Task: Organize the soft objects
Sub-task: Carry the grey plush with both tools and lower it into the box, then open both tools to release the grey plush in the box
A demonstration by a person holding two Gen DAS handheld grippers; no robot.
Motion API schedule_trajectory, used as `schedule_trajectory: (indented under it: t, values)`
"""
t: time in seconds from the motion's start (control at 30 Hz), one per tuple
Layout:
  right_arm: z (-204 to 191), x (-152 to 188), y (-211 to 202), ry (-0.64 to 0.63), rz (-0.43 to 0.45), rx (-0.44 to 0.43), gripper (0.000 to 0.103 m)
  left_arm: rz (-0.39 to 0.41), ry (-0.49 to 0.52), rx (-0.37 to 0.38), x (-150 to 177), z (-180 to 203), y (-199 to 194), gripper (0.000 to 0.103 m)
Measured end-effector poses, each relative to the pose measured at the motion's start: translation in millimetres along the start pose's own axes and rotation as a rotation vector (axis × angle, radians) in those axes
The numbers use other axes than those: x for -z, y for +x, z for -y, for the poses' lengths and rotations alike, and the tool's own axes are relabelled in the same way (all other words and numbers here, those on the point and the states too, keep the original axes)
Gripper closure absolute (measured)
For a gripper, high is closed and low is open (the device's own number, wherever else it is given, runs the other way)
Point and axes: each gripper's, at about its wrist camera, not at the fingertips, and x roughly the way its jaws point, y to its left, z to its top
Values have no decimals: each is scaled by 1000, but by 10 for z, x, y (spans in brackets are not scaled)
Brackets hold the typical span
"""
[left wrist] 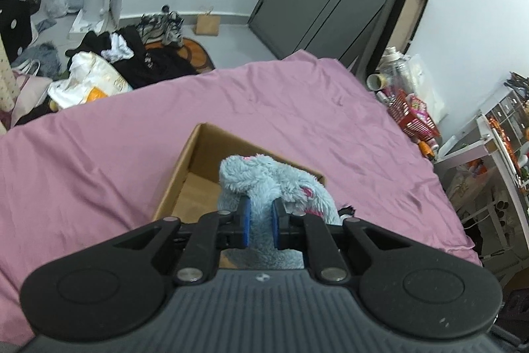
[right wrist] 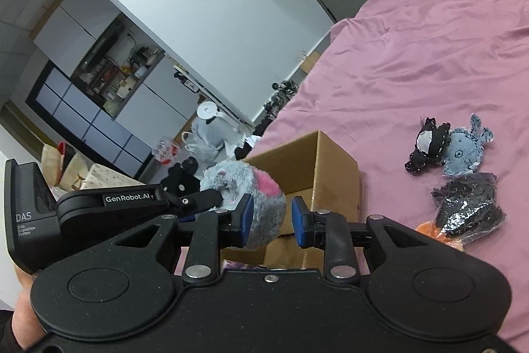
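From the left wrist camera, the left claw (left wrist: 261, 222) is clamped on a fluffy light-blue plush toy (left wrist: 264, 181) with pink patches, its blue pads pressed into the fur on both sides. The toy hangs over the open cardboard box (left wrist: 185, 167), which sits on the bed's pink sheet (left wrist: 99, 148). Beyond the box, past the far edge of the bed, clothes and bags lie heaped on the floor, and a red basket (left wrist: 415, 118) stands off the bed's right side.

From the right wrist camera, the right claw (right wrist: 271, 217) stands open with nothing between its pads; the left pad sits just beside the plush toy (right wrist: 251, 197), though contact cannot be judged. The left claw (right wrist: 211, 199) reaches in from the left of the box (right wrist: 330, 167) and grips the toy above the opening. To the right of the box, on the sheet (right wrist: 413, 62), lie a small black doll (right wrist: 426, 148) touching a blue denim doll (right wrist: 464, 151), and nearer, a dark item in clear wrapping (right wrist: 469, 204).
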Motion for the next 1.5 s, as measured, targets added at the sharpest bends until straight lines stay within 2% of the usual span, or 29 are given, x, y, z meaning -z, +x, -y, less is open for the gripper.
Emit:
schedule_trajectory:
  t: [0.13, 0.27, 0.47, 0.57, 0.63, 0.7, 0.77, 0.87, 0.93, 1.0, 1.17, 1.3, 1.5]
  values:
    - [1, 17, 79, -4, -27, 25, 76, -30, -19, -20, 5, -116, 104, 91]
    - [-3, 20, 129, -10, -41, 40, 75, -84, -37, -86, -12, -202, 227, 88]
    - [8, -3, 131, 1, -49, 64, 62, -105, -35, -75, -43, -152, 177, 82]
    - [25, -22, 91, 13, -47, 78, 59, -93, 10, -81, -42, -49, 111, 71]
    - [41, -36, 60, 25, -49, 87, 53, -85, 22, -79, -44, 14, 60, 64]
    - [55, -53, 30, 37, -50, 102, 50, -79, 31, -91, -51, 76, 18, 50]
    - [70, -77, -29, 54, -47, 108, 46, -69, 32, -104, -59, 118, -30, 45]
    - [89, -111, -116, 72, -33, 118, 31, -51, 41, -110, -58, 191, -103, 37]
    - [118, -138, -189, 88, -20, 143, 16, -42, 46, -115, -47, 237, -140, 31]
    - [174, -166, -243, 111, -21, 164, 14, -41, 44, -113, -39, 283, -169, 25]
    - [374, -215, -356, 211, -23, 185, 10, -72, 52, -93, 9, 406, -203, 22]
    - [492, -257, -457, 263, -12, 206, 5, -65, 72, -93, 53, 542, -243, 22]
    - [654, -296, -600, 328, -17, 218, 2, -67, 98, -91, 122, 748, -243, 22]
